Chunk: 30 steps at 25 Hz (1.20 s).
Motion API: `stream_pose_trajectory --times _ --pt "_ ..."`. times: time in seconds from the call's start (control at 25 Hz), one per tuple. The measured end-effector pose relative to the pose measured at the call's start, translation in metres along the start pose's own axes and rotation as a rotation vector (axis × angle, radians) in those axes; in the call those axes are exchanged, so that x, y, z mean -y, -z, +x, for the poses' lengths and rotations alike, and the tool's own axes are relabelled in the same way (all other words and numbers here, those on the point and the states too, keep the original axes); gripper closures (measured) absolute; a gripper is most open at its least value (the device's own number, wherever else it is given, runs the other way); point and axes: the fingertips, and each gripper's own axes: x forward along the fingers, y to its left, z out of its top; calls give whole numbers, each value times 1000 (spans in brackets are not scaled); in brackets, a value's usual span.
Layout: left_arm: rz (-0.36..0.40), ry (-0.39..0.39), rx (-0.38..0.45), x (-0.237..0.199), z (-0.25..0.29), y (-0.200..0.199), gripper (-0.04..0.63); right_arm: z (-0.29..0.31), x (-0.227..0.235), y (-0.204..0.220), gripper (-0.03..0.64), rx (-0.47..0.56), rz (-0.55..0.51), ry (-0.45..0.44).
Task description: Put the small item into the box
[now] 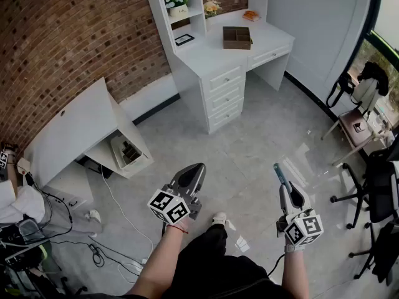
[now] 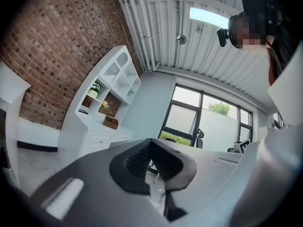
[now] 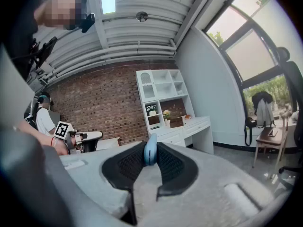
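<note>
The small item [image 3: 150, 151], a pale blue rounded piece, is pinched on edge at the very tips of the right hand-held gripper [image 1: 278, 172], with most of it standing above the pads. The box [image 1: 237, 37], brown and open-topped, sits well apart on the white tabletop [image 1: 206, 55] across the room. The left hand-held gripper [image 1: 197, 169] has its jaws brought together on nothing.

The likeliest trouble is the item slipping or twisting out of that shallow tip grip on the way over, since so little of it is caught. A drop onto the glossy floor [image 1: 262, 136] could send it sliding. Loose cables [image 1: 109, 198] on the left and office chairs [image 1: 374, 192] on the right could catch a foot.

No brand or readable writing shows; only the black-and-white square markers [image 1: 168, 205] on the gripper cubes.
</note>
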Motion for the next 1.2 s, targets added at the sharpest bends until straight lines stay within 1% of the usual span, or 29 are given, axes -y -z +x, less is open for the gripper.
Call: stream_pose_trajectory --times 0.16,0.4,0.56,0.72,0.84,1.04,1.2 --pt "6 -3 12 -33 33 -16 598 48 3 -10 549 -8 -14 -5" --pt "56 1 -27 -74 80 -25 598 104 20 -13 549 -12 -16 13" --pt "108 17 -60 -94 96 -24 598 130 21 -15 549 2 -35 21" --pt "109 19 -62 -110 104 -26 598 148 19 -15 549 -3 -47 26" --pt "107 -7 -59 -119 106 -26 598 152 27 -15 549 -1 -25 43" --pt "96 -65 -40 -140 111 -28 598 164 54 -20 549 21 16 105" --pt "113 -118 -29 -163 121 -30 598 188 78 -21 549 48 47 133"
